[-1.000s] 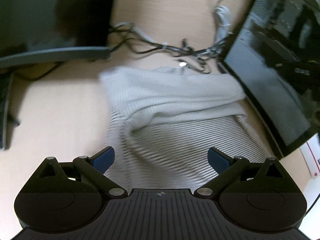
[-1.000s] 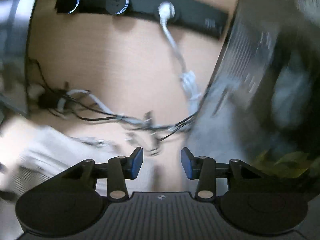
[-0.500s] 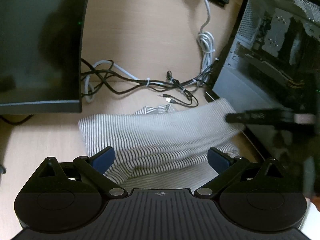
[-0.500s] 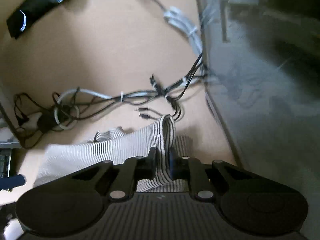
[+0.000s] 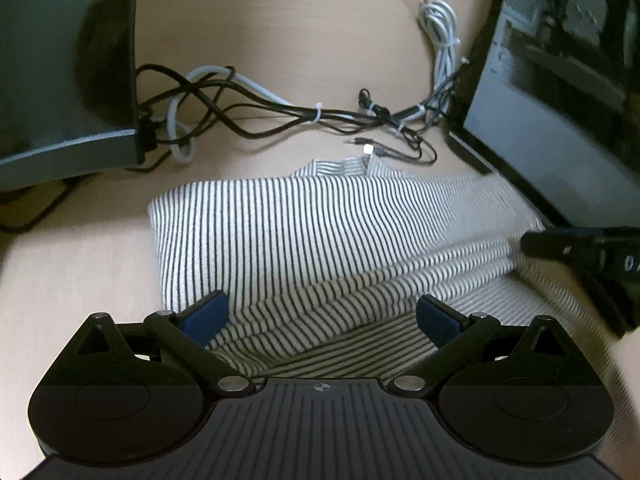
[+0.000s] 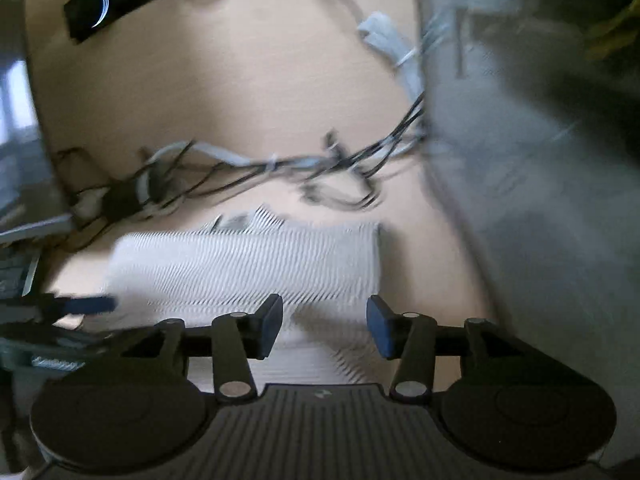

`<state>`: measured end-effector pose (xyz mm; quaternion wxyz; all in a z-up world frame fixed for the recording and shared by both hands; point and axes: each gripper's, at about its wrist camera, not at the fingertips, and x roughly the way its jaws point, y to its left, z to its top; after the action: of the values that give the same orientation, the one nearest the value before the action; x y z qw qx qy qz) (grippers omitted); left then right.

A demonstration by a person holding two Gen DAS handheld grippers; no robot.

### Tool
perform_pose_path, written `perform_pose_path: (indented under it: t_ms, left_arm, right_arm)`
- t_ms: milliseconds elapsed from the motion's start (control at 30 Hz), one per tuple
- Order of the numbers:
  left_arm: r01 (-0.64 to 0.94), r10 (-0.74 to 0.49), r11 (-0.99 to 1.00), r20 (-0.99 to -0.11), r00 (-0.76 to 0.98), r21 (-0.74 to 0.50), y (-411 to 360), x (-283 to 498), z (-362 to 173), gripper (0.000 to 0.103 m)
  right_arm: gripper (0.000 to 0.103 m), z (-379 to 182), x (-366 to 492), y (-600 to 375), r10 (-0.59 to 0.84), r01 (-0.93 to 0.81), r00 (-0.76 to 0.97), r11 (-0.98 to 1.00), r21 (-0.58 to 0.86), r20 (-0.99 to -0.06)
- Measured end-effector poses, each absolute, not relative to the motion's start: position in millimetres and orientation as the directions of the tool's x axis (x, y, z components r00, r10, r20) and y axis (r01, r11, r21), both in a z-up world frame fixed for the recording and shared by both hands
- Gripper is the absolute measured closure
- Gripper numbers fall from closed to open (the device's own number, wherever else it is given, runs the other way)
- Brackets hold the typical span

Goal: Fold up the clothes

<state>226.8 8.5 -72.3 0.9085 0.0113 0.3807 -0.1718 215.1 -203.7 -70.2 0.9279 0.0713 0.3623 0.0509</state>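
Now the striped shirt (image 6: 256, 264) is being let go: the right gripper (image 6: 324, 326) is opening over it, nothing pinched. The left gripper (image 5: 320, 320) is spread wide. The fold should be pressed flat gently.

We see soft, even room light, not very bright. The table (image 5: 300, 32) looks warm and pale. In the left wrist view the striped cloth (image 5: 304, 232) is sharp in the middle, but it goes smeary near the right edge. The dark screen (image 5: 60, 60) on the left shines a little and shows a dim shape. The right wrist view is blurry almost all over; the cables (image 6: 260, 168) look streaky. Both pictures bend at the edges like a fishbowl, and the corners go dark.
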Motion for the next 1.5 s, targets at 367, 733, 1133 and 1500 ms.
perform_pose_path:
  t_ms: [367, 733, 1133, 1500]
  left_arm:
    - [0.297, -0.278, 0.95, -0.705, 0.652, -0.1, 41, 221, -66, 0.0]
    - [0.256, -0.29, 0.954, -0.706, 0.646, -0.158, 40, 232, -65, 0.0]
    - [0.1, -0.334, 0.924, -0.654, 0.679, -0.369, 79, 200, -36, 0.0]
    - [-0.037, -0.331, 0.879, -0.665, 0.67, -0.476, 161, 152, -16, 0.0]
  right_arm:
    - [0.061, -65, 233, -189, 0.101, -0.039, 0.747, 0.993, 0.108, -0.657]
    - [0.06, -46, 358, -121, 0.301, -0.311, 0.689, 0.944, 0.106, -0.659]
    - [0.098, -73, 369, -115, 0.351, -0.34, 0.616, 0.926, 0.164, -0.705]
    - [0.102, -28, 203, -147, 0.423, -0.328, 0.58, 0.904, 0.275, -0.696]
